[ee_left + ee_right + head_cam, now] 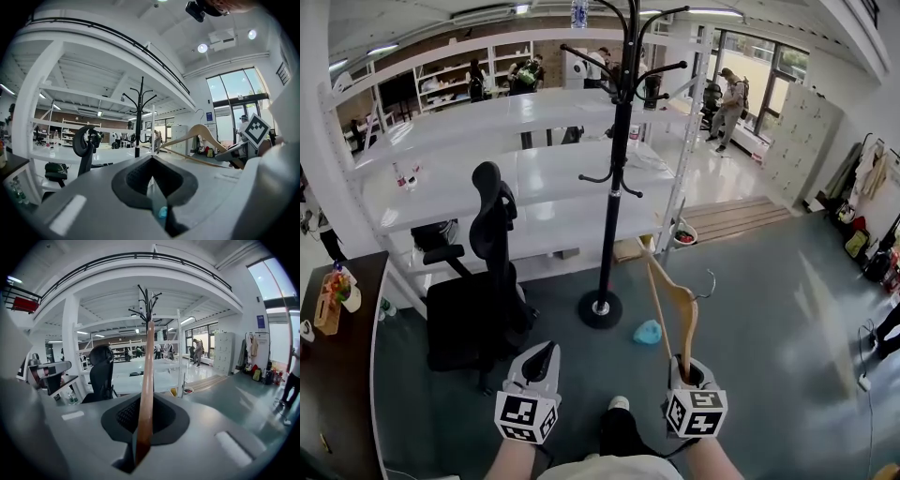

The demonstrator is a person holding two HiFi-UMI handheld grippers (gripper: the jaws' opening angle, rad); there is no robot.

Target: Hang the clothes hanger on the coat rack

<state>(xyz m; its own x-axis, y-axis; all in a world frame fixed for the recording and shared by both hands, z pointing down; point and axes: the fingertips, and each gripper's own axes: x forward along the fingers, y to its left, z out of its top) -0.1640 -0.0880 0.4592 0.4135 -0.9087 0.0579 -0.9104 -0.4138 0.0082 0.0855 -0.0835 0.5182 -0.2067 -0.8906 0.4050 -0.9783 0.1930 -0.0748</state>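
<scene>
The head view looks forward and steeply down from above. The left gripper [546, 349] and right gripper [688, 364] sit close at its lower edge, and the coat rack [615, 187] stands farther ahead. Each gripper view rides low behind its own jaws and faces roughly level across the room. All three views share the coat rack and the black chair [492, 234]. The left gripper view also takes in the right gripper at its right side.

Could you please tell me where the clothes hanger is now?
In the head view the clothes hanger stands lower right of centre, clamped by the right tongs, just right of the base of the coat rack.
</scene>
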